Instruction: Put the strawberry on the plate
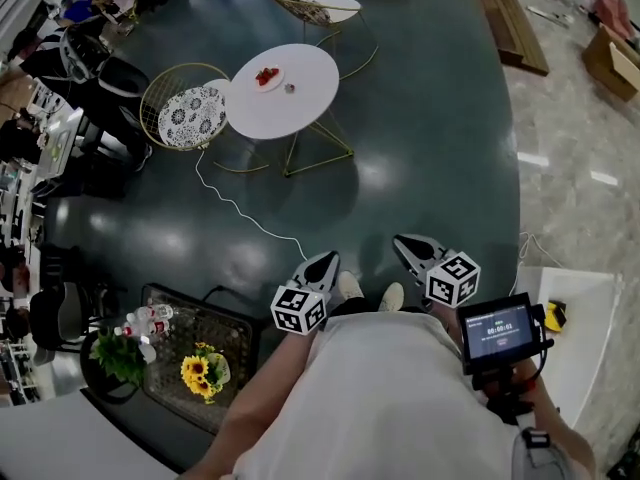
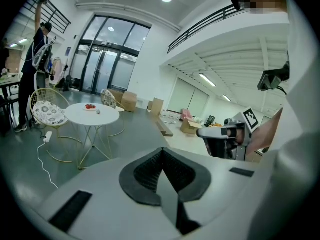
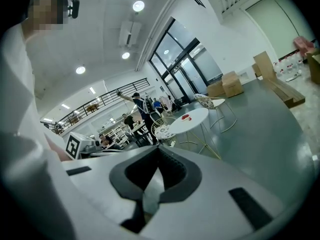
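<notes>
Far across the dark floor stands a round white table [image 1: 283,90]. On it lies a small plate [image 1: 267,76] with red strawberries, and a tiny object [image 1: 289,88] sits beside the plate. The same table [image 2: 92,115] and strawberries [image 2: 90,107] show small in the left gripper view, and the table [image 3: 190,119] shows again in the right gripper view. Both grippers are held close to the person's body, well away from the table. My left gripper [image 1: 318,268] is shut and empty, its jaws [image 2: 161,171] meeting. My right gripper [image 1: 412,250] also looks shut with nothing in it.
Two wire chairs [image 1: 188,110] stand by the table, and a white cable [image 1: 240,208] trails over the floor. Sunflowers [image 1: 203,373] and a plant sit on a low stand at the lower left. Wooden planks [image 1: 510,18] and boxes lie at the far right. People stand at the left.
</notes>
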Motion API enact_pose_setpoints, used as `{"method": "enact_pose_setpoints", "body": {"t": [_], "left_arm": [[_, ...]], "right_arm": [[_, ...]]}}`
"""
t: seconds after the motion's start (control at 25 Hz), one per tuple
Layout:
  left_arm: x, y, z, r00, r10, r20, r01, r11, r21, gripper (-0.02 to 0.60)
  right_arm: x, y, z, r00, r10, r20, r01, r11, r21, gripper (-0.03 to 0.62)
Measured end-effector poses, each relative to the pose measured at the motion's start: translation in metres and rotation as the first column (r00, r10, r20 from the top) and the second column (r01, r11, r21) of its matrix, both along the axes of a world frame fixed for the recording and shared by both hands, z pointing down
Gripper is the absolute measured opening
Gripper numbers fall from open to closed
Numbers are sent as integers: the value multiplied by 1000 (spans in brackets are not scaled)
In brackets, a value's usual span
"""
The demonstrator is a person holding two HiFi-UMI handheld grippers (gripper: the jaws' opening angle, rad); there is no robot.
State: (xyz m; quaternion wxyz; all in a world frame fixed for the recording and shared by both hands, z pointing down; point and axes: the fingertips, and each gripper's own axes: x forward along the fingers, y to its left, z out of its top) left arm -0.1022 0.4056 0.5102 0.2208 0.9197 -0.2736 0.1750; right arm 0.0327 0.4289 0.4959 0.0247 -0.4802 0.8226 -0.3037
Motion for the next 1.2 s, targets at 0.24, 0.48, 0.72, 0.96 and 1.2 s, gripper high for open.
{"method": "enact_pose_setpoints", "body": {"t": [0.24, 0.48, 0.72, 0.96, 1.2], "left_arm": [[15, 8, 0, 1000, 6, 4, -6, 1000, 1, 6], [17, 4, -3, 1000, 1, 9, -1, 1000, 11, 6], [20, -2, -3, 1000, 13, 11, -13, 1000, 19, 6], [31, -8, -4, 999, 41, 2, -41, 998, 37, 6], [36, -9, -4, 998, 57, 1, -57, 998, 31, 6]], "right_arm": [[10, 16, 5, 1000, 6, 19, -6, 1000, -12, 6], [17, 13, 1, 1000, 16, 17, -16, 1000, 4, 6], [22, 10, 0, 999, 39, 18, -39, 999, 15, 6], [30, 10, 5, 998, 63, 13, -64, 998, 15, 6], [38, 6, 2, 997, 76, 4, -76, 997, 12, 6]]}}
